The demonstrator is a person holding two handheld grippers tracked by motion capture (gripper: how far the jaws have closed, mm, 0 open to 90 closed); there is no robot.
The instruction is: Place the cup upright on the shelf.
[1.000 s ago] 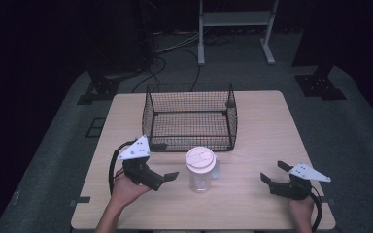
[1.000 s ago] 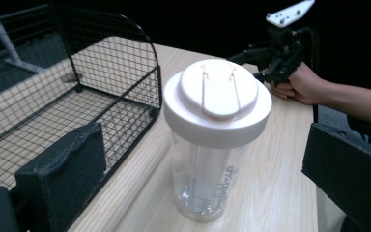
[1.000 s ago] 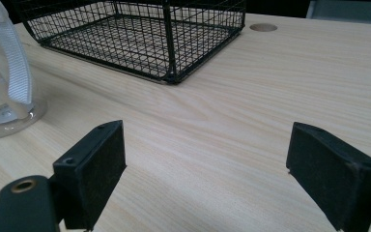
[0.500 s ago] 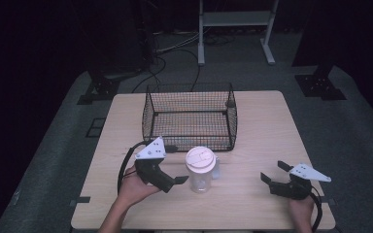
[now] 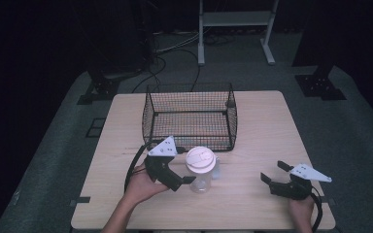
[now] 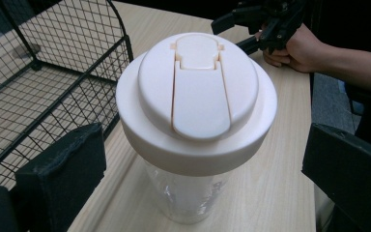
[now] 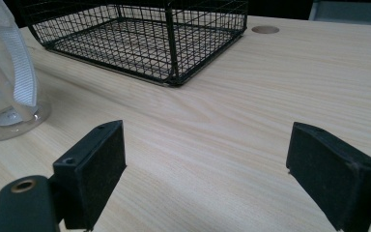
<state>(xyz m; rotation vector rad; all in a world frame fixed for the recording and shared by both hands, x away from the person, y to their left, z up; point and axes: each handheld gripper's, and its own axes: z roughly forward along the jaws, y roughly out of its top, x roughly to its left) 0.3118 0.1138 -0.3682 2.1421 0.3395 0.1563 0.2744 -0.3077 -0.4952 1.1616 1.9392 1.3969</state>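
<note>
Your left gripper [image 5: 187, 175] is spread wide around the clear plastic bottle with a cream flip lid [image 5: 201, 167], which stands just near of the black wire basket [image 5: 190, 115]. Your right gripper [image 5: 271, 173] rests wide apart, empty, at the light wooden table [image 5: 262, 126]'s near right.

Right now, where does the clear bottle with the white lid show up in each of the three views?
High view: the bottle stands at centre front of the table, just ahead of the wire basket.
Left gripper view: the bottle sits at centre, between the black jaws, lid up.
Right gripper view: its clear base is at the left edge.
Shared landmark: the wire basket.
</note>
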